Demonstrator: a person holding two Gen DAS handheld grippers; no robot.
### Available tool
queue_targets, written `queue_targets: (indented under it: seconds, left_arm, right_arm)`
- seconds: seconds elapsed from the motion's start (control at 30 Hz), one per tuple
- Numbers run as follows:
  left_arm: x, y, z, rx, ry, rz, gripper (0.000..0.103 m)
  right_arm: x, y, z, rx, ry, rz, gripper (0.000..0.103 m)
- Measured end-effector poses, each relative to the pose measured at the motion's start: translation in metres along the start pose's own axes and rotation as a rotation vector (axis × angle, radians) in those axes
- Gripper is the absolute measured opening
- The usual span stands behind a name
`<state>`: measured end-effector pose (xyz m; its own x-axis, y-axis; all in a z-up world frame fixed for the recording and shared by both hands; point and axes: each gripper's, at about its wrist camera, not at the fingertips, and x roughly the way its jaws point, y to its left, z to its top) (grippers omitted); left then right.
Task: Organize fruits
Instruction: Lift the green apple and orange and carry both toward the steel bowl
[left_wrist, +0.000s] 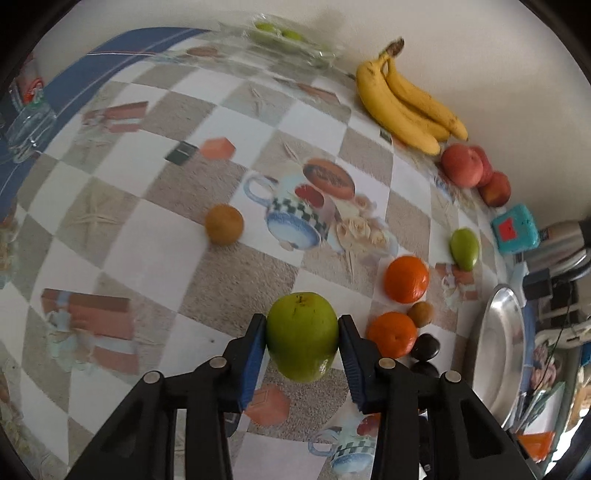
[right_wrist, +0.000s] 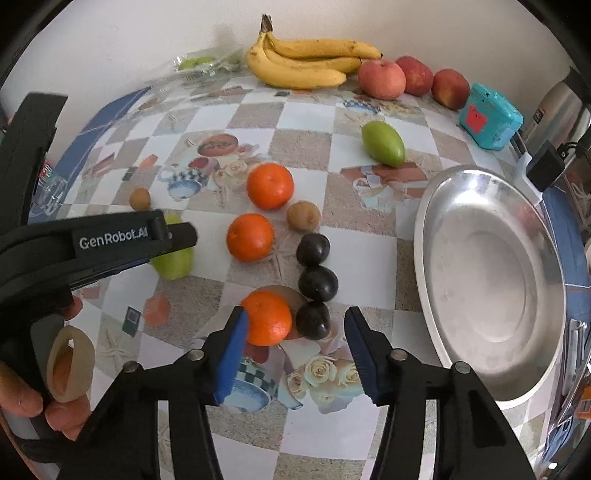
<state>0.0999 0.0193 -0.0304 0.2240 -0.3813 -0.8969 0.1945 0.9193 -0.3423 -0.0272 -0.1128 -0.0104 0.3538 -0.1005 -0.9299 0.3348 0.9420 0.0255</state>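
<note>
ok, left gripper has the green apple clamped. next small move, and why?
Probably lift the green apple straight up. The left gripper has both pads pressed on its sides, so the grip looks set. The oranges lie close on the right, and a sideways drag could knock them. The right gripper stands open over an orange and a plum, holding nothing.

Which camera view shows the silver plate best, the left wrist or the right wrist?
The right wrist view. There the silver plate shows almost whole, with its rim and bare inside open to the camera. In the left wrist view the plate sits at the right edge, seen at a steep slant, so it looks like a narrow sliver.
</note>
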Motion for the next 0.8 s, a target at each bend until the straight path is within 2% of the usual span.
queue_targets:
  seconds: [0.2,0.53,0.8]
  left_arm:
    - [-0.013,0.000,0.002,0.003,-0.025,-0.008,0.042]
    - [-0.015,0.002,0.001,-0.010,-0.025,-0.014,0.042]
    - [-0.016,0.003,0.002,-0.017,-0.029,-0.012,0.042]
  right_arm:
    - [-0.004,0.020,0.000,-0.070,-0.005,0.059,0.047]
    - [0.019,0.031,-0.002,-0.127,0.031,-0.056,0.043]
    - [0.021,0.044,-0.005,-0.195,0.027,-0.103,0.037]
